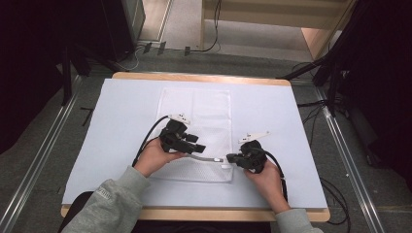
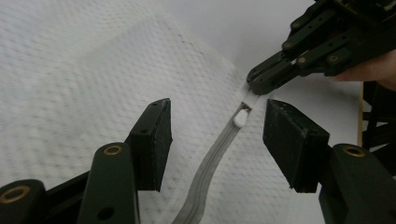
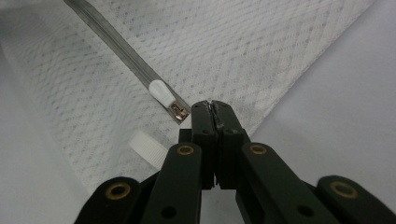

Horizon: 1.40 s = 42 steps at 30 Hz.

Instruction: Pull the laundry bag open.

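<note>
Mesh laundry bag [image 1: 197,136] flat on desk [image 1: 291,145]. Right gripper [image 1: 232,158] jaws clamped on the zipper's end tab, probably. Left gripper [image 2: 217,135] jaws open around the white zipper pull [image 2: 241,118] — close squarely on it, then pull along the track.

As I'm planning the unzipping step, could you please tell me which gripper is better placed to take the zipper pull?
Left. The left gripper has open jaws flanking the zipper pull, while the right gripper is shut on the mesh bag corner.

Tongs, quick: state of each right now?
Left tongs: open, astride the zipper pull, not touching.
Right tongs: shut on the mesh bag corner.
</note>
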Each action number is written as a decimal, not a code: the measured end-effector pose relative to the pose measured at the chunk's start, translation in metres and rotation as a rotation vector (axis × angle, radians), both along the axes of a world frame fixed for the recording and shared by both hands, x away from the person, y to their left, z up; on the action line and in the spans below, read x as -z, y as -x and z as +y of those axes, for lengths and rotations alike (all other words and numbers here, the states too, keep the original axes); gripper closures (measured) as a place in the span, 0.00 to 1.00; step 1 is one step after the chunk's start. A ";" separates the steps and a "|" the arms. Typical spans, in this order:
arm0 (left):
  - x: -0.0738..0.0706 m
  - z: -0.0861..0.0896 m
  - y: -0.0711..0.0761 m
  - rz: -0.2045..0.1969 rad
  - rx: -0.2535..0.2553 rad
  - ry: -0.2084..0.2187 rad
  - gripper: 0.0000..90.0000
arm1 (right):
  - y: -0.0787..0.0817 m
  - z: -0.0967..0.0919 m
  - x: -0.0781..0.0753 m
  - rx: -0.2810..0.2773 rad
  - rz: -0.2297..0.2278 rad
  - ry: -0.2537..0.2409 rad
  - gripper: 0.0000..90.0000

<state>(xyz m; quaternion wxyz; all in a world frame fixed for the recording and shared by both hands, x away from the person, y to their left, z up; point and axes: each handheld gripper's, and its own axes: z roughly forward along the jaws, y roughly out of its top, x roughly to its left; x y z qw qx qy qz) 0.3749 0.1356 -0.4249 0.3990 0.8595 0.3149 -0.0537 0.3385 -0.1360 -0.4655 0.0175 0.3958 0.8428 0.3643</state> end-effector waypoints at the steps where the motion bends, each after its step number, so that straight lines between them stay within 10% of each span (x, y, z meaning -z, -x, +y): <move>1: 0.001 -0.002 0.000 0.000 0.010 -0.010 0.49 | 0.000 0.001 0.001 -0.001 -0.002 0.000 1.00; 23: 0.027 -0.038 0.002 0.016 0.068 -0.044 0.89 | 0.006 0.003 0.007 -0.019 -0.063 -0.004 1.00; 42: 0.040 -0.053 0.010 0.018 0.102 -0.076 0.85 | 0.006 0.003 0.007 -0.020 -0.061 0.000 1.00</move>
